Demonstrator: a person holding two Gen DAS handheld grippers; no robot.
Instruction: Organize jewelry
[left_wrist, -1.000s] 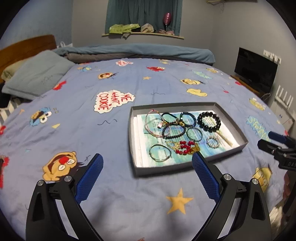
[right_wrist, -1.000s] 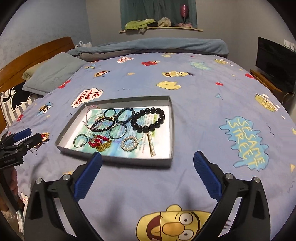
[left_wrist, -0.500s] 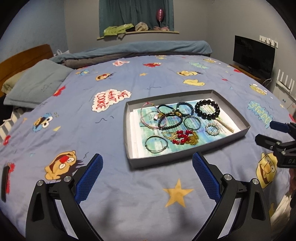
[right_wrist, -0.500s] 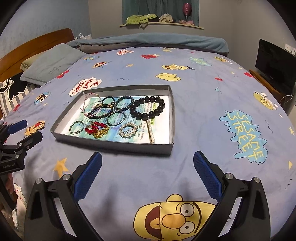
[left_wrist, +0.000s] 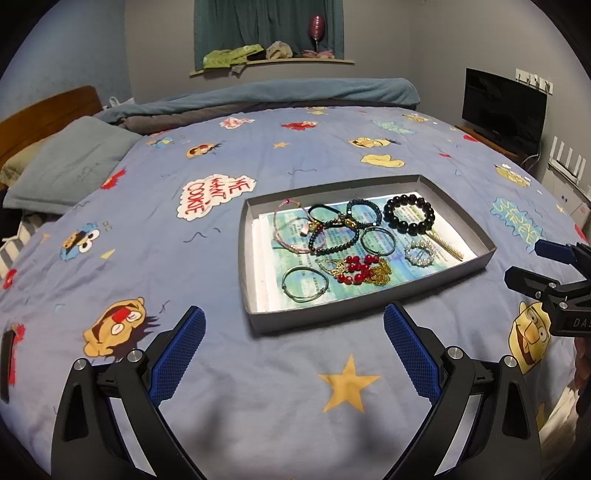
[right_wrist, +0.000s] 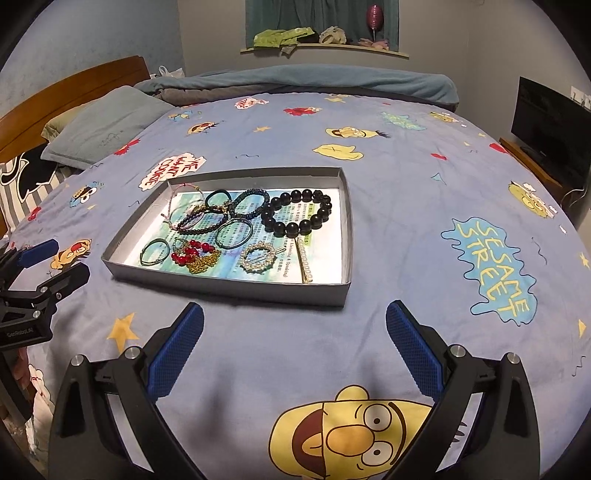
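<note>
A shallow grey tray (left_wrist: 255, 321) (right_wrist: 229, 286) lies on the bed, lined with printed paper and holding several pieces of jewelry. There is a black bead bracelet (left_wrist: 408, 218) (right_wrist: 295, 218), a red bead and gold chain piece (left_wrist: 360, 271) (right_wrist: 195, 256), a pearl ring brooch (left_wrist: 419, 253) (right_wrist: 258, 256), a gold bar clip (right_wrist: 304, 262) and thin cord bracelets (left_wrist: 304, 282). My left gripper (left_wrist: 293, 347) is open and empty, just short of the tray's near edge. My right gripper (right_wrist: 295, 343) is open and empty, near the tray's front right corner.
The blue cartoon bedsheet (left_wrist: 147, 258) covers the whole bed. A grey pillow (left_wrist: 70, 166) and wooden headboard (right_wrist: 70, 88) lie at the far left. A folded blanket (left_wrist: 280, 94) lies at the back. A TV (left_wrist: 502, 110) stands at the right.
Both grippers have pulled back and risen a little, so the tray sits farther from the fingertips. Both stay open. The jewelry has not moved.
</note>
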